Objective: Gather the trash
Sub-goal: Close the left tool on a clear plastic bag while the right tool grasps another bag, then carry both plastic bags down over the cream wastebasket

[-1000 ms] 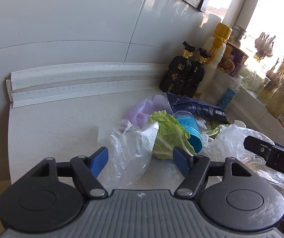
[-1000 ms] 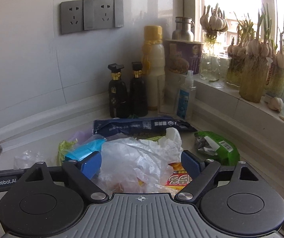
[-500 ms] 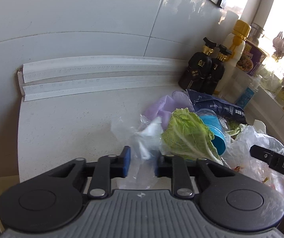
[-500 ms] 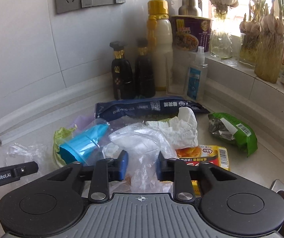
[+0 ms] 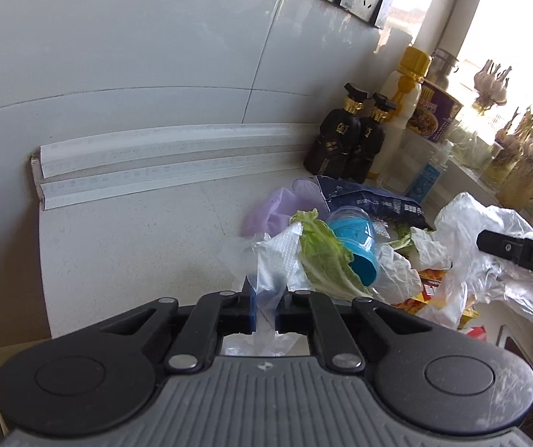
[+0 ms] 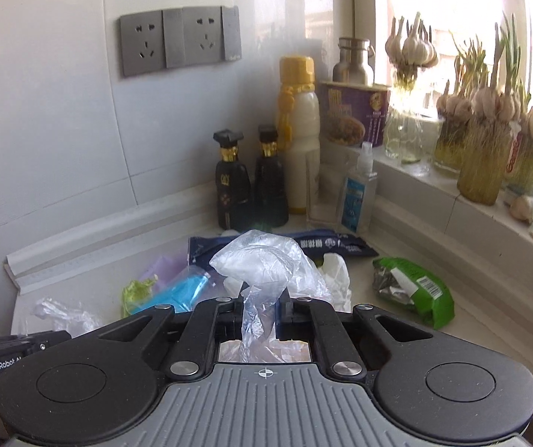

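The task looks only at its start. The left gripper (image 5: 265,307) has its fingers clamped on a clear film (image 5: 272,260), and the right gripper (image 6: 260,314) has its fingers clamped on a clear bag (image 6: 266,260) — so two pieces are in hand, but no bin or sack for the trash shows in either view, and I cannot say where they must go.

Most of the trash is on the worktop (image 5: 136,231), and I place it by the blue cup (image 5: 355,246) that lies on its side in the middle of the heap. A lettuce leaf (image 5: 322,253) lies against the cup, between it and the film. Behind the cup are a purple glove (image 5: 270,212) and a dark wrapper (image 5: 370,201). To the window side of the cup are crumpled white plastic (image 5: 396,272) and a yellow packet (half hidden), and further that way a green packet (image 6: 415,287).

In my judgement nearly all the collecting is left.
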{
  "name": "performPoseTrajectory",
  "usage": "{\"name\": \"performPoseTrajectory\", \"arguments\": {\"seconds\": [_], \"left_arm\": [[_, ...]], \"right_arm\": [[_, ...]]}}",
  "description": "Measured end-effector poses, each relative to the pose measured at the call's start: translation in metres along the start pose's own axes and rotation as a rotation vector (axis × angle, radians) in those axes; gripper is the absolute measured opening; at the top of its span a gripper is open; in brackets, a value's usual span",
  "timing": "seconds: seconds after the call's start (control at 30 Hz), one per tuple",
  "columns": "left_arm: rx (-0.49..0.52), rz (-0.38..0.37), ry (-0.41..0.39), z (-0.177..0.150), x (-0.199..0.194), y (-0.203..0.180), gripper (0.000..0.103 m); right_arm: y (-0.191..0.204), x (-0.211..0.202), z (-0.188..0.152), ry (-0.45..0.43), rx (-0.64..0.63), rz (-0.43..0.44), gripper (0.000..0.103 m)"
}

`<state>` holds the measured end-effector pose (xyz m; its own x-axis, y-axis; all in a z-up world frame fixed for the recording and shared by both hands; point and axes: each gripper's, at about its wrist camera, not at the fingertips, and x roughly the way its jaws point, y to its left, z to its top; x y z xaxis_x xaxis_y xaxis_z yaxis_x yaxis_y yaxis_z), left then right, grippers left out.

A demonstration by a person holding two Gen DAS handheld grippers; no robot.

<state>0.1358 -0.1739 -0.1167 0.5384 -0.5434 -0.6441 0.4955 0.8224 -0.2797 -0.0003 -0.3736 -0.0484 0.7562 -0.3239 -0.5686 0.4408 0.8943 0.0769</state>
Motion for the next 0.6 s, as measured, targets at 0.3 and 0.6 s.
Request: {"name": "performPoseTrajectory", "arguments": {"seconds": [0.3,0.6], "left_arm": [[-0.035,-0.021,0.017,0.003,-0.028,0.012,0.006],[-0.04,-0.029,0.046,-0.004,-0.061,0.025,0.006]], "right_arm": [[0.021,-0.03,0.002,-0.003,-0.051,0.037,0.008],[0.047,-0.063,-0.006,0.017,-0.026,0.093,0.008]]}}
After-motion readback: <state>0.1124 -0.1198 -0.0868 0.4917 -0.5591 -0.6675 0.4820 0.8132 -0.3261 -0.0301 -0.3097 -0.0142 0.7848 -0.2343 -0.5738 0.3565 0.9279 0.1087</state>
